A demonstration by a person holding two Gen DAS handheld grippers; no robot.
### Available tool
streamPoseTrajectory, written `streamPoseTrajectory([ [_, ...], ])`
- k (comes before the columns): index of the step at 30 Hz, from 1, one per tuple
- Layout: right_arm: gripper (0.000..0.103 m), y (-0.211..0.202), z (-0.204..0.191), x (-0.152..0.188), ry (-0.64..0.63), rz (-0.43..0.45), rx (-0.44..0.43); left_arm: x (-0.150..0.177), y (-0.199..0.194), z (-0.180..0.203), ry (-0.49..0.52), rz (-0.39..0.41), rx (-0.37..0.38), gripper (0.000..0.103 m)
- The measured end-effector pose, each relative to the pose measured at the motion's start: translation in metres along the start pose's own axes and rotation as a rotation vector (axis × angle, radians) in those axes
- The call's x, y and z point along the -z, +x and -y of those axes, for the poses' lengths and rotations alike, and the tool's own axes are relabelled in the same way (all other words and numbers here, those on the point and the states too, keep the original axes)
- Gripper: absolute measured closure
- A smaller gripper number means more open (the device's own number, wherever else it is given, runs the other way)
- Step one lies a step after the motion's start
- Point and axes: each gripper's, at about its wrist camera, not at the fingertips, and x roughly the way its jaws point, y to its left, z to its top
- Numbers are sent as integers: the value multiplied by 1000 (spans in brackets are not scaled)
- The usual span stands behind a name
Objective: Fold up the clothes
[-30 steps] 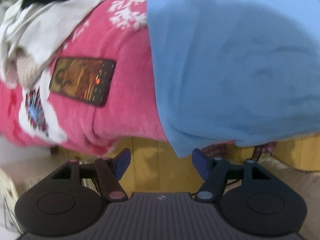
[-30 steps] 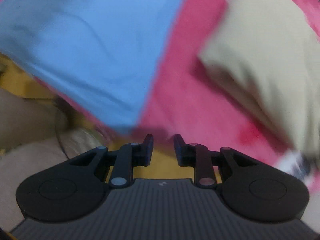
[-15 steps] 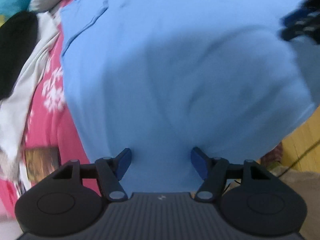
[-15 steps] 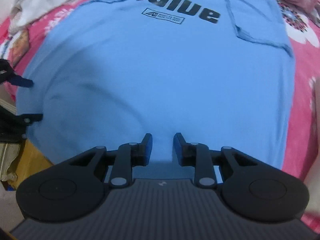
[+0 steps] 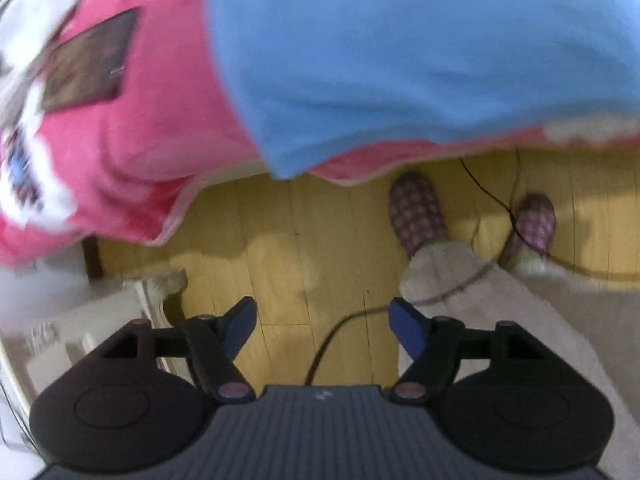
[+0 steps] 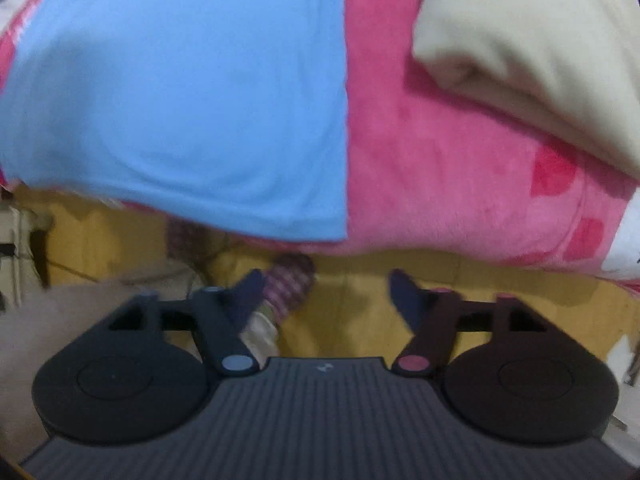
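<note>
The blue T-shirt (image 5: 400, 48) lies spread on the pink blanket (image 5: 160, 120), its hem at the bed edge, above and ahead of both tongs. The left tongs (image 5: 322, 322) gape wide and empty below the shirt's near left corner; the right tongs (image 6: 324, 292) gape likewise below its right corner. A folded beige garment (image 6: 540, 40) rests right of the shirt; no containers show.

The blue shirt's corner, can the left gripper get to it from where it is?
Probably yes. The left gripper is open and empty over the floor, and nothing lies between it and the blue shirt corner hanging off the pink blanket.
</note>
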Motion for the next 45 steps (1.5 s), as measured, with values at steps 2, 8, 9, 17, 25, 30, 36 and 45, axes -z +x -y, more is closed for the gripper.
streamPoseTrajectory([
  [2, 15, -8, -4, -2, -10, 24, -15, -2, -7, -10, -35, 30, -11, 22],
  [8, 14, -21, -16, -7, -56, 50, 9, -8, -20, -23, -76, 97, -6, 14],
  [9, 14, -23, -16, -7, -48, 52, 4, -7, -20, -23, -82, 103, 0, 14],
  [17, 1, -34, -27, -13, -49, 109, -24, -4, -13, -35, -198, 150, 78, 13],
  [25, 1, -20, -31, -41, -65, 126, 115, -16, 5, -50, -295, 191, 148, 8],
  [30, 1, -1, -30, -57, -84, 103, 148, -22, 13, -56, -258, 256, 203, 11],
  [36, 2, 0, -35, -66, -106, 114, 6, -29, 20, -66, -223, 317, 296, 36],
  [45, 5, 7, -30, -74, -82, 82, -79, -35, 31, -73, -182, 290, 393, 52],
])
